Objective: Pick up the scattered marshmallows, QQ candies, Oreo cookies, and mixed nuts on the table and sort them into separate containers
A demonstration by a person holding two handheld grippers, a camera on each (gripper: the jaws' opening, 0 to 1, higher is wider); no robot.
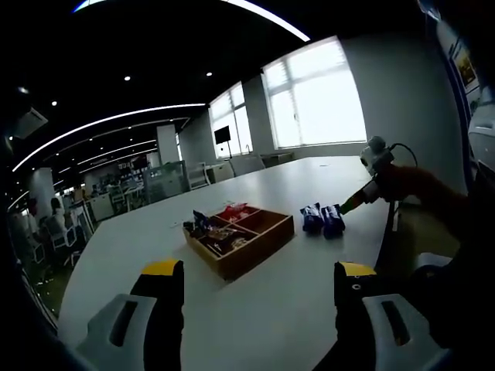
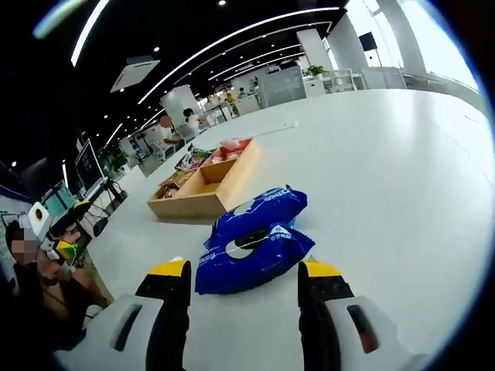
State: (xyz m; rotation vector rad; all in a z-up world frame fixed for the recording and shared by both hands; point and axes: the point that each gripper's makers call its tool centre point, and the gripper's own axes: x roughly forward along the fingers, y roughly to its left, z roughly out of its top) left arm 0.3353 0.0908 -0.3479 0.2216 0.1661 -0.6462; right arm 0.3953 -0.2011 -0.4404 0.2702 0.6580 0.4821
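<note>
The right gripper (image 2: 242,278) hovers low over the white table (image 2: 402,170), its yellow-tipped jaws spread apart on either side of the near blue crinkly foil Oreo packet (image 2: 251,259), not touching it yet. A second blue packet (image 2: 267,205) lies just behind, edges meeting. There's the risk: close now and the jaws could catch both wrappers, or pinch only loose foil so the packet slides out on the lift. The film looks glossy and slippery, pillow-shaped and puffed with air; a hard squeeze could crack the cookies inside.

From the left gripper view, the left gripper (image 1: 259,270) hangs back with jaws wide open and empty, aimed at the shallow wooden divided tray (image 1: 271,236). The tray is square with thin partitions; some compartments hold dark and red wrapped sweets, too small to identify. The two blue packets (image 1: 322,219) sit just beside the tray, not touching it, with the right gripper (image 1: 346,205) reaching in at them. The tabletop is smooth and matte, so a nudged packet would likely skid rather than stay put.
</note>
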